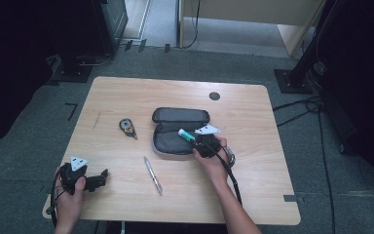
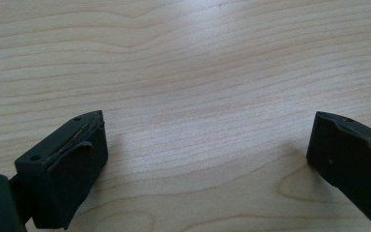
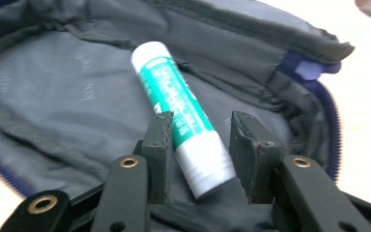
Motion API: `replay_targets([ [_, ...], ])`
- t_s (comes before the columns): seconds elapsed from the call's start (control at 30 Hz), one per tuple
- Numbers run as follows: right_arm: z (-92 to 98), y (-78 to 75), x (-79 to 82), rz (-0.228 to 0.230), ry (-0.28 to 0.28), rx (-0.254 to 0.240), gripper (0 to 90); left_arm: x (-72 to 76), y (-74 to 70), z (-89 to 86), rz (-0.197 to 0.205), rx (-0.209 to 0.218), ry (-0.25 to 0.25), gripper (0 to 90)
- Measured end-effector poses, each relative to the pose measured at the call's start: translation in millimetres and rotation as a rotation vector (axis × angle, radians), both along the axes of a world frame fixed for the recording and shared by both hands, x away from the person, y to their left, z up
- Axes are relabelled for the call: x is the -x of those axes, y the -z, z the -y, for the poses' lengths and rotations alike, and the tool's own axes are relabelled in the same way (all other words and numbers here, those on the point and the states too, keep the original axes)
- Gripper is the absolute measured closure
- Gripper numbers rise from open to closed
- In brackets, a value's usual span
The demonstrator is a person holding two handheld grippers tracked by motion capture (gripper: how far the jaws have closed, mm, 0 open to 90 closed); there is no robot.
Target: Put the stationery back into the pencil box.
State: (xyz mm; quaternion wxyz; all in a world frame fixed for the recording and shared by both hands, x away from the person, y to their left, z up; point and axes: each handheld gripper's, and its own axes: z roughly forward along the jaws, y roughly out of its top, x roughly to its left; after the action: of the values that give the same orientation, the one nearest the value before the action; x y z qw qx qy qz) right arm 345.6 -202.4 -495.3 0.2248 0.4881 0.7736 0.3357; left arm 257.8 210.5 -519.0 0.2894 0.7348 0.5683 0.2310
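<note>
Two tool (image 3: 198,130) jaws loosely astride glue stick (image 3: 181,113)

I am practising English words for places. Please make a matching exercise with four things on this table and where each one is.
Things:
1. glue stick
2. pen
3. correction tape
4. left gripper

Places:
A. left of the open pencil case
B. near the table's front left corner
C. between the right gripper's jaws, over the case
D. on bare wood in front of the case

Pairs: 1-C, 2-D, 3-A, 4-B
</note>
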Motion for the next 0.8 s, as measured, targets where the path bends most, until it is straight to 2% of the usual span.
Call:
replay_targets([
  [0.1,-1.3,-0.1,-2.2,0.007,0.016,0.020,59.0,0.0,0.0,0.0,0.000,0.000,0.000,1.0],
  [0.3,-3.2,1.2,-7.2,0.037,0.053,0.110,52.1,0.0,0.0,-0.1,-0.001,-0.002,0.001,1.0],
  [0.5,-3.7,1.6,-11.2,0.079,0.087,0.186,53.4,0.0,0.0,-0.1,-0.001,-0.002,0.001,1.0],
  [0.6,-3.5,4.3,-12.5,0.075,0.090,0.186,54.1,0.0,0.0,-0.1,-0.001,-0.002,0.001,1.1],
  [0.7,-2.9,4.1,-12.2,0.085,0.073,0.182,64.6,0.0,0.0,-0.1,-0.001,-0.002,0.001,1.1],
  [0.8,-3.2,3.9,-13.1,0.111,0.088,0.186,67.4,0.0,0.0,-0.1,-0.001,-0.002,0.001,1.1],
])
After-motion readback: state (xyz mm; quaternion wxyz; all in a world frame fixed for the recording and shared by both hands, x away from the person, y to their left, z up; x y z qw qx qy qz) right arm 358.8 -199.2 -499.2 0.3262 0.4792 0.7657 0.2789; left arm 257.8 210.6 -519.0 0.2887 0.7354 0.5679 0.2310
